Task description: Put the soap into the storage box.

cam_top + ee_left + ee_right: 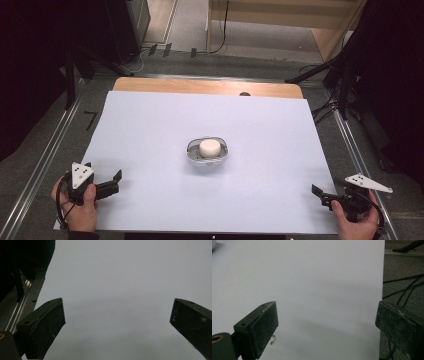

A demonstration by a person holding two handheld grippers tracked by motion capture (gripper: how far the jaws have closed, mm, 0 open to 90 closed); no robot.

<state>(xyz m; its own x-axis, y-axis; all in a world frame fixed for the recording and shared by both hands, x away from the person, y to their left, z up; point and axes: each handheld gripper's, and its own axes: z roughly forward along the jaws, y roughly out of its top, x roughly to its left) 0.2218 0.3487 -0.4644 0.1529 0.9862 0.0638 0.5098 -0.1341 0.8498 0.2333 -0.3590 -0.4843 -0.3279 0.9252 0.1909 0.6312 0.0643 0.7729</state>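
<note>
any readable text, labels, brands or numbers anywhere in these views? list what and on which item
None readable.
White round puck in the small clear dish: no print visible.
Pale lilac sheet covering the table: blank.
Grey three-cornered plates on the left gripper and right gripper: dots, no lettering.
Black jaws in both gripper views: bare.

No readable text, label, brand, number or sign appears on anything in these views.
</note>
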